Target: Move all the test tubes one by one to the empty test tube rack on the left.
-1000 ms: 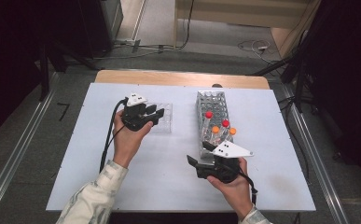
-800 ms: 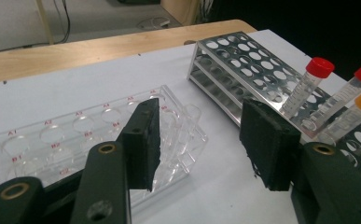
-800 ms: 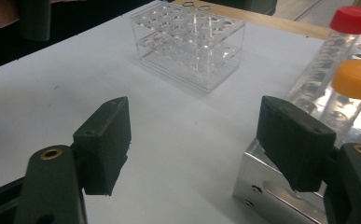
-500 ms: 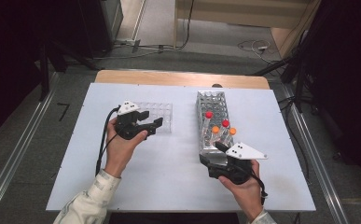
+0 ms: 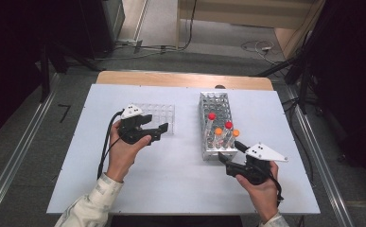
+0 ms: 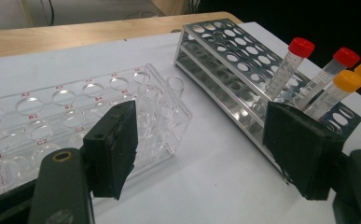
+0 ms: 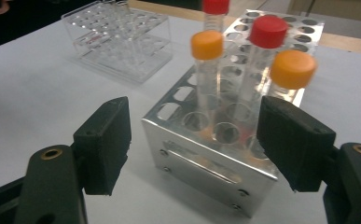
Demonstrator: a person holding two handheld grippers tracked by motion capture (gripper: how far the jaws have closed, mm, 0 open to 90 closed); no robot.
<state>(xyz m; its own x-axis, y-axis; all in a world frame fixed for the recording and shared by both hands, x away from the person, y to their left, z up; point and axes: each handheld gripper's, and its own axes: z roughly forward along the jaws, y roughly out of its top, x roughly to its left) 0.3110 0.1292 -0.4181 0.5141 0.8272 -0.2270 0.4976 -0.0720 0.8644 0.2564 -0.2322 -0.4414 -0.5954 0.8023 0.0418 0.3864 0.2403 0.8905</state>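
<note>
Meanwhile, four capped tubes stand upright at the near end of the metal tube rack (image 5: 214, 124), directly ahead of the empty right gripper (image 5: 229, 152), jaws apart, while the left gripper (image 5: 156, 133), also spread and empty, hovers left beside the clear plastic rack (image 5: 164, 113).
</note>
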